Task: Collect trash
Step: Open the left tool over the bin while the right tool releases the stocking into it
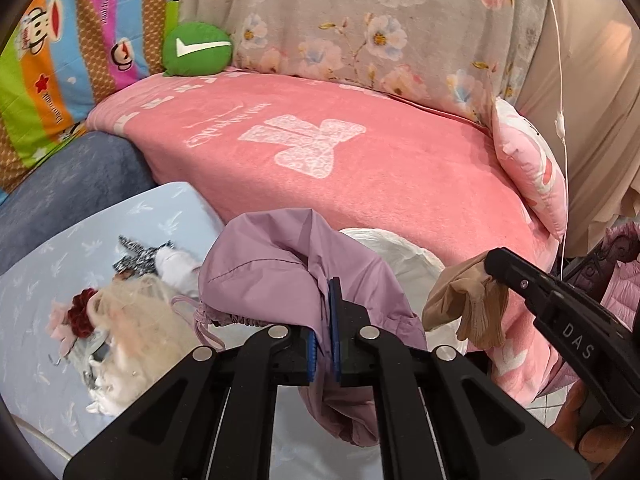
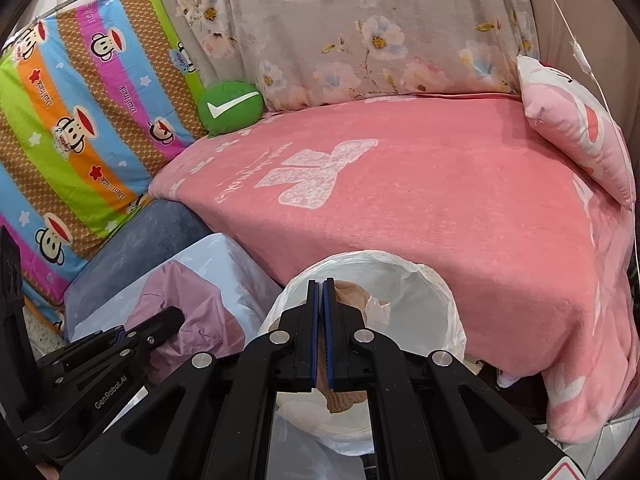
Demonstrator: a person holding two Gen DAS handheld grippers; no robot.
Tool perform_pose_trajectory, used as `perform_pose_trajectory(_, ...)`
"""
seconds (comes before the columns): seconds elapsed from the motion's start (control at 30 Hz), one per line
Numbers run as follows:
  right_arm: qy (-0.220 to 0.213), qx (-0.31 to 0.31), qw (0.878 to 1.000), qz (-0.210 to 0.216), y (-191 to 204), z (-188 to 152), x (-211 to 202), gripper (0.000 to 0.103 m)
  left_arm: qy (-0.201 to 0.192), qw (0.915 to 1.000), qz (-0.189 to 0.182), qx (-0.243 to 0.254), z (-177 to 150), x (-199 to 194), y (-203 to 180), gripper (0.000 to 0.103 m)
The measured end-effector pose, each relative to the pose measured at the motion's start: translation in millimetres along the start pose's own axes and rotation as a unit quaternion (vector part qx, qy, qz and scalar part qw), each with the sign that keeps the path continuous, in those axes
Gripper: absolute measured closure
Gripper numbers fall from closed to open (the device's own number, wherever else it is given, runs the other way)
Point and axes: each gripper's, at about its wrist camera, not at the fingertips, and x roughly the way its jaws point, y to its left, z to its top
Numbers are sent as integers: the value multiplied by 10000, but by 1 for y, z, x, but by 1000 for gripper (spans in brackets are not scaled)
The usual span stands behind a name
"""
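Your left claw (image 1: 325,320) is clamped on the lilac cloth pouch (image 1: 272,276); your right claw (image 2: 322,320) pinches the beige stocking (image 2: 352,296) right over the white bin bag (image 2: 404,280).

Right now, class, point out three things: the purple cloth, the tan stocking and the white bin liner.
purple cloth (image 1: 256,272): left wrist view, its upper fold.
tan stocking (image 1: 456,300): left wrist view, its bunched middle.
white bin liner (image 2: 416,280): right wrist view, its inner back wall.
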Motion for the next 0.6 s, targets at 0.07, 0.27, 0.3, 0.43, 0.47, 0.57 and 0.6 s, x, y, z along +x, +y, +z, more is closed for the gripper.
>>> perform_pose_trajectory(0.07,1,34,10000,-36,-6,2,2,101,28,10000,-34,41,4,6,-7,97)
perform_pose_trajectory(0.27,21,93,9999,-113,-19,6,7,101,123,9996,-230,89,12,23,-21,94)
perform_pose_trajectory(0.3,25,108,9999,-126,-21,6,8,101,139,9996,-199,120,12,25,-23,91)
perform_pose_trajectory(0.43,42,106,9998,-140,-22,7,11,100,127,9998,-150,69,12,29,-24,68)
perform_pose_trajectory(0.47,49,105,9998,-140,-22,7,12,100,102,9998,-144,51,12,29,-23,58)
perform_pose_trajectory(0.57,68,91,9998,-153,-21,8,16,100,9,9999,-71,81,15,29,-24,46)
perform_pose_trajectory(0.6,66,76,9998,-151,-20,8,17,99,2,9999,-60,100,15,29,-24,45)
